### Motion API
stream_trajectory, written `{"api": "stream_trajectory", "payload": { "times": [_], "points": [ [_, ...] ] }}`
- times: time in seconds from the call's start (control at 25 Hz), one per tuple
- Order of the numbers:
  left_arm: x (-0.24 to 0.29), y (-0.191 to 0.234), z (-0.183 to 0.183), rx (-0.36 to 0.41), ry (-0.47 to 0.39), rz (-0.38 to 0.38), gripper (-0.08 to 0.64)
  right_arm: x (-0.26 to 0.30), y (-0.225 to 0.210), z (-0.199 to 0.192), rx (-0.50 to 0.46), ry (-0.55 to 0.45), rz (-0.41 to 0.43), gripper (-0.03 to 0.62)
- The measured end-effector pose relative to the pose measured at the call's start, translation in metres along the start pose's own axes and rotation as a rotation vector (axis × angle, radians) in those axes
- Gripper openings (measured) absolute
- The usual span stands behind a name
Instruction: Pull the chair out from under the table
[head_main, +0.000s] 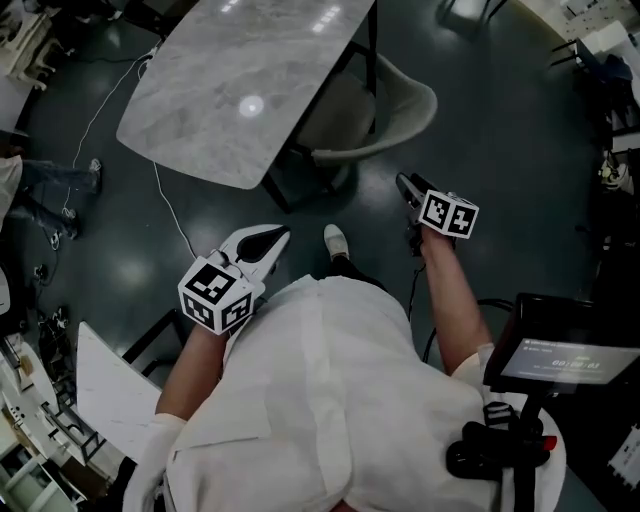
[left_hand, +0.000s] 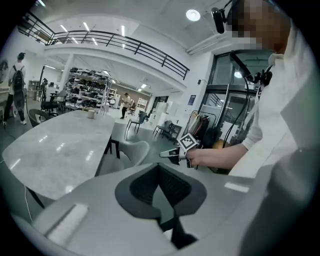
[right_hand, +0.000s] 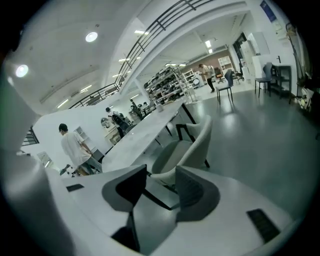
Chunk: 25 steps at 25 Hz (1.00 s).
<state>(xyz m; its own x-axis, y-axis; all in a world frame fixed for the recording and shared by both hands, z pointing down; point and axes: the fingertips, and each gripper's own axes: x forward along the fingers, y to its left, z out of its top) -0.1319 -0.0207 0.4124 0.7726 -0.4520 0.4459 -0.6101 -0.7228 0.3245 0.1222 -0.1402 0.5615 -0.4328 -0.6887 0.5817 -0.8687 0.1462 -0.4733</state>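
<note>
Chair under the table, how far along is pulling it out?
Done: nothing yet; the chair sits with its seat partly under the table. In hand: the right gripper is open and empty, short of the chair's back; the left gripper is shut, away from it. Left: grip the backrest and pull.

- The pale marble-topped surface (head_main: 250, 90) stands ahead of the person, to the left.
- The light moulded shell chair (head_main: 385, 115) sits at its right edge, seat partly under the top.
- The right tongs (head_main: 403, 182) hang near the chair's back, seemingly apart from it.
- The left tongs (head_main: 280, 238) are left of them, near the surface's closest corner.
</note>
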Motion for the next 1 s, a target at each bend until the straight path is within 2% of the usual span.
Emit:
{"api": "stream_trajectory", "payload": {
  "times": [0.12,0.32,0.64,1.0],
  "points": [
    [0.023,0.010,0.023,-0.002,-0.002,0.016,0.008,0.026,-0.039,0.027,0.063,0.004,-0.027,0.164],
    [0.047,0.027,0.039,-0.013,0.005,0.061,0.008,0.072,-0.094,0.052,0.193,0.011,-0.051,0.195],
    [0.079,0.069,0.057,-0.059,0.009,0.162,0.008,0.163,-0.163,0.074,0.335,0.066,-0.120,0.221],
    [0.068,0.072,0.055,-0.104,0.017,0.221,0.008,0.189,-0.174,0.055,0.420,0.115,-0.170,0.219]
  ]
}}
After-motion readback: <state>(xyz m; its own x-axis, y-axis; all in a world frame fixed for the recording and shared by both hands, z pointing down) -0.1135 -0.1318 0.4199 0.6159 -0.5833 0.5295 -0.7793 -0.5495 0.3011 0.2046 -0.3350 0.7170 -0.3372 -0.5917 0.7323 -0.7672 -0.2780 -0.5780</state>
